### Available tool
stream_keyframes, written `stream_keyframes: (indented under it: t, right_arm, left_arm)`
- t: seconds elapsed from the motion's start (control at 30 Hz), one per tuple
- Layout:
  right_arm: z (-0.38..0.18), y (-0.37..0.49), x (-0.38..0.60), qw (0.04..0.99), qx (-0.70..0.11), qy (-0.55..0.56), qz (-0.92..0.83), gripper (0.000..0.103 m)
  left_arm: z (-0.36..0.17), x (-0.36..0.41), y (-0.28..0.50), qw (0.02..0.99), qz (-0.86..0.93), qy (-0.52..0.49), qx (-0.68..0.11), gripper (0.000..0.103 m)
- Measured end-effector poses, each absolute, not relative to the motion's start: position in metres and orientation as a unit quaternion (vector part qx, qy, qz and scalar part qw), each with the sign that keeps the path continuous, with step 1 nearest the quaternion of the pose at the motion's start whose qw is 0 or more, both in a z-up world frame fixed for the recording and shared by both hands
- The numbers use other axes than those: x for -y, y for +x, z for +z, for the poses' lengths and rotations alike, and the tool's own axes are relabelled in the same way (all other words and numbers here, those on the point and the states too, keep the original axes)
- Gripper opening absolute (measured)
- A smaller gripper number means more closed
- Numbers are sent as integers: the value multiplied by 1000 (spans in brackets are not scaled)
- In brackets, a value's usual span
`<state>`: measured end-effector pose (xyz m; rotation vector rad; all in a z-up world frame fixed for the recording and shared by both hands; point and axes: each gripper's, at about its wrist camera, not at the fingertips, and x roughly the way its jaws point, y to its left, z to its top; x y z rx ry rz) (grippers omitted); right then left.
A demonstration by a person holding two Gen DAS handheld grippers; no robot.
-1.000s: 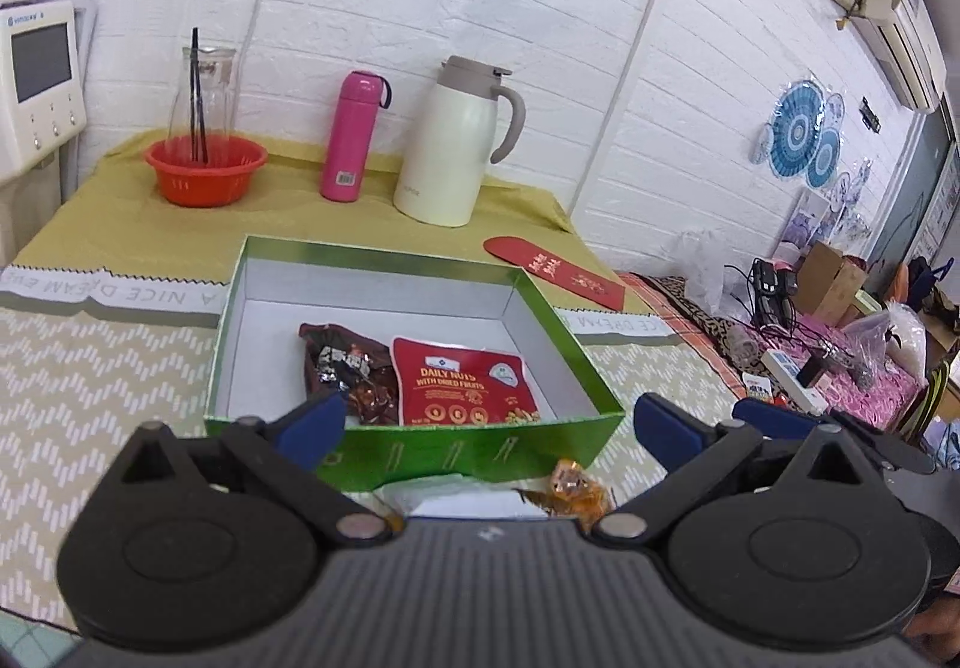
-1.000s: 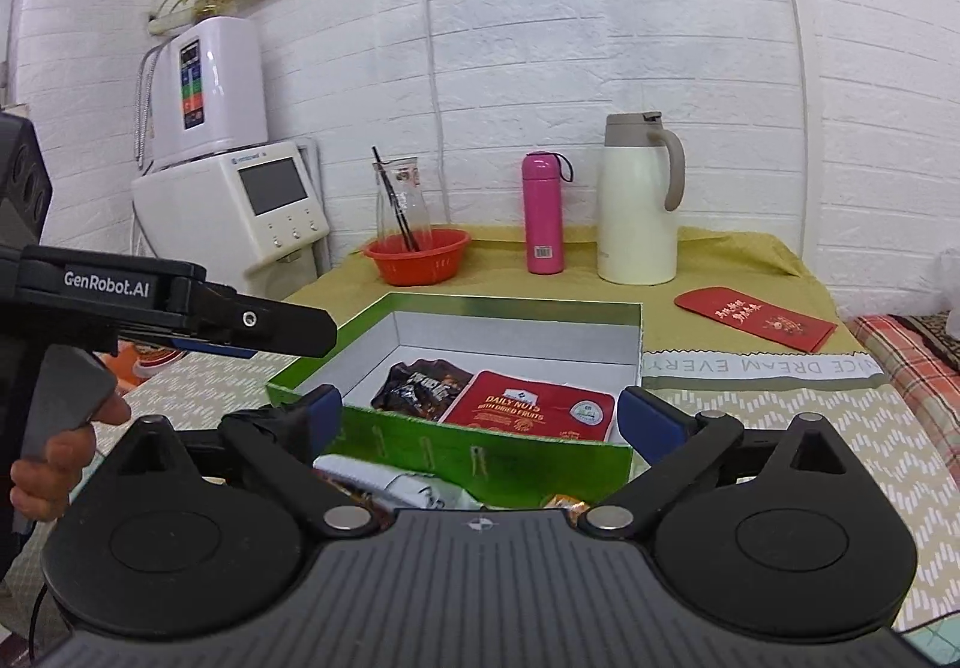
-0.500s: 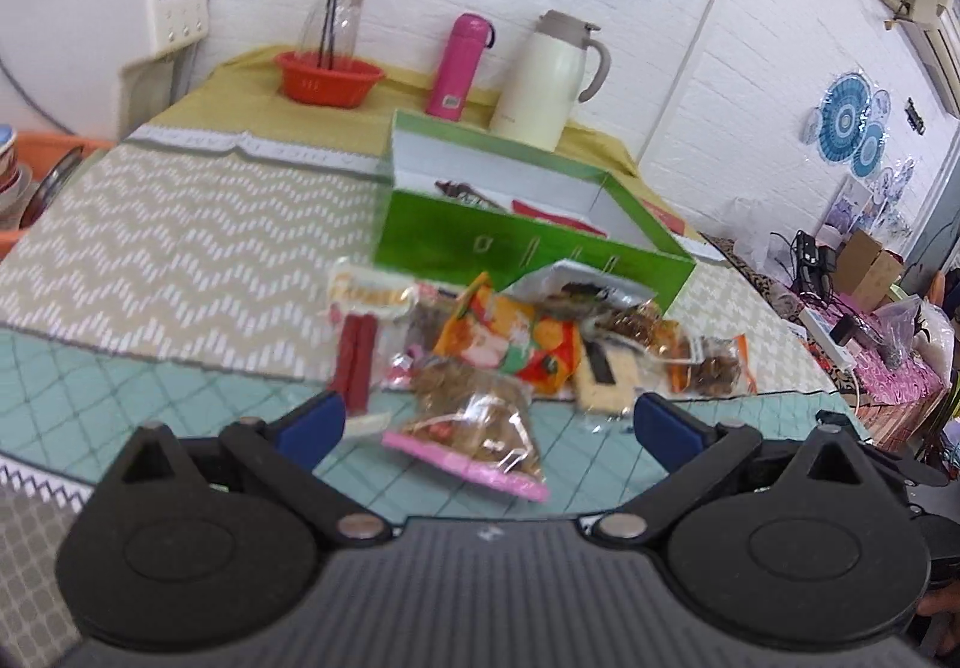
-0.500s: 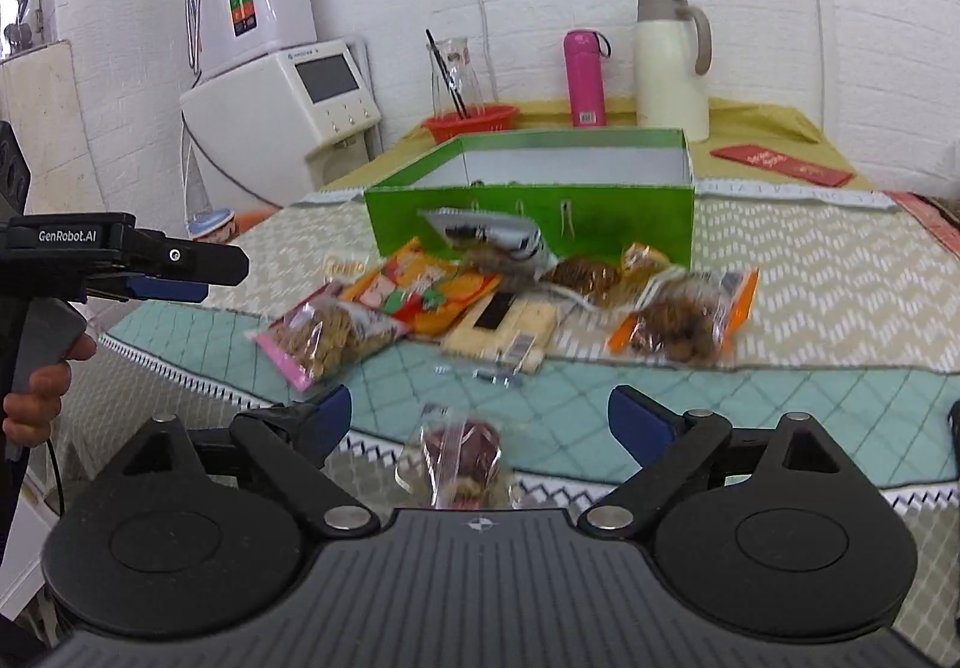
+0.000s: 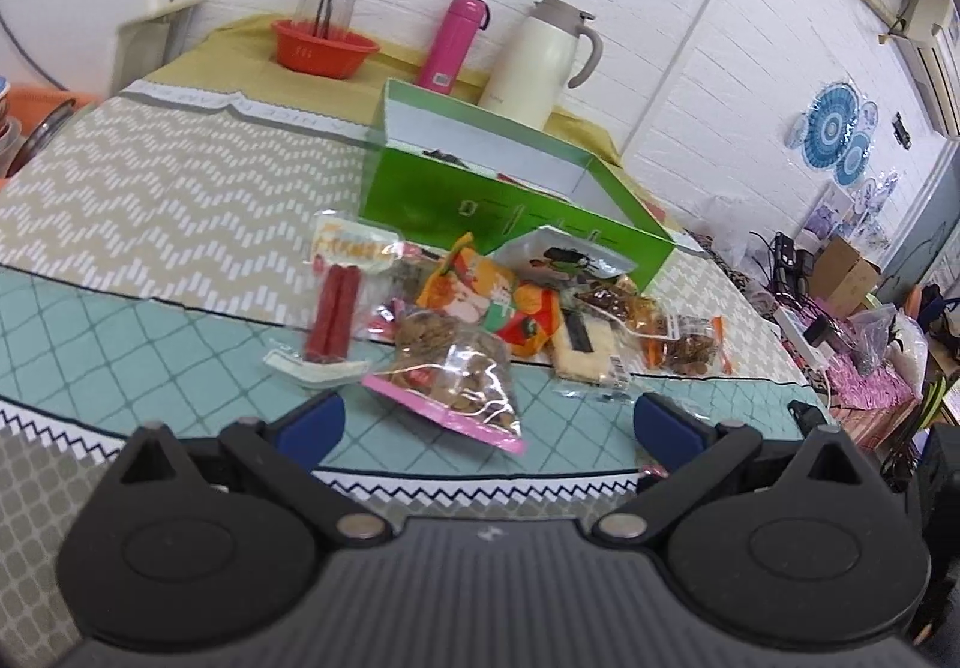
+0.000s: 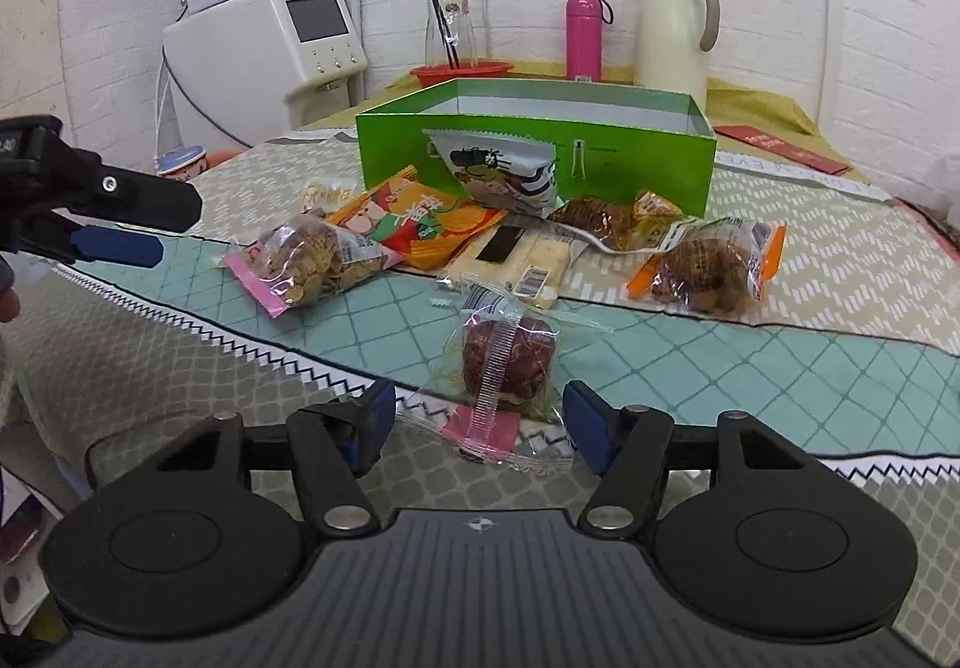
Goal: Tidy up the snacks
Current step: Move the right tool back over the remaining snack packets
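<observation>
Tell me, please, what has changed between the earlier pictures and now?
Both grippers pulled back from the green box toward the table's near edge. The right gripper narrowed its open fingers around the wrapped round cake, not yet gripping. The left gripper stays open, facing the pink-edged cookie bag. The snacks and box have not moved.

Bare tabletop [image 6: 780, 368] lies open to the right of the wrapped cake [image 6: 507, 362]; behind it snack packets [image 6: 420, 224] crowd the front wall of the green box [image 6: 630, 170], whose open top is clear from above
</observation>
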<state>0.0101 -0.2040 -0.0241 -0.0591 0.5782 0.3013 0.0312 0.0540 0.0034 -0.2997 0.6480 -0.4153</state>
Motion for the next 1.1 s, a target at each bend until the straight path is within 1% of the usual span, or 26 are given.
stream_keyframes:
  t: [0.2,0.3,0.43,0.67,0.73,0.93,0.97,1.03,1.1]
  right_arm:
    - [-26,24,211,953,-276,-27,123,103]
    - [-24,20,219,955,-269,-4,123,103]
    - [-19,19,229,954,-266,40,133,103]
    - [-20,27,232,954,-259,68,132,102]
    - [-21,29,231,954,-262,59,132,101]
    - [-30,35,231,951,-272,60,136,93]
    - [-30,35,231,951,-272,59,135,90]
    - [-28,35,232,949,-273,65,142,79]
    - [-28,36,232,949,-274,64,143,80]
  left_arm:
    - [8,-29,40,910,-239,-132,-313,102]
    - [7,-21,45,909,-244,-122,-314,102]
    - [3,-21,53,911,-229,-122,-321,102]
    - [5,-28,56,912,-224,-131,-319,102]
    - [4,-29,59,911,-223,-132,-320,102]
    - [2,-32,67,914,-212,-126,-320,102]
    - [1,-34,68,915,-210,-128,-320,102]
    - [1,-39,69,916,-202,-136,-319,102]
    - [1,-44,69,916,-197,-143,-318,102]
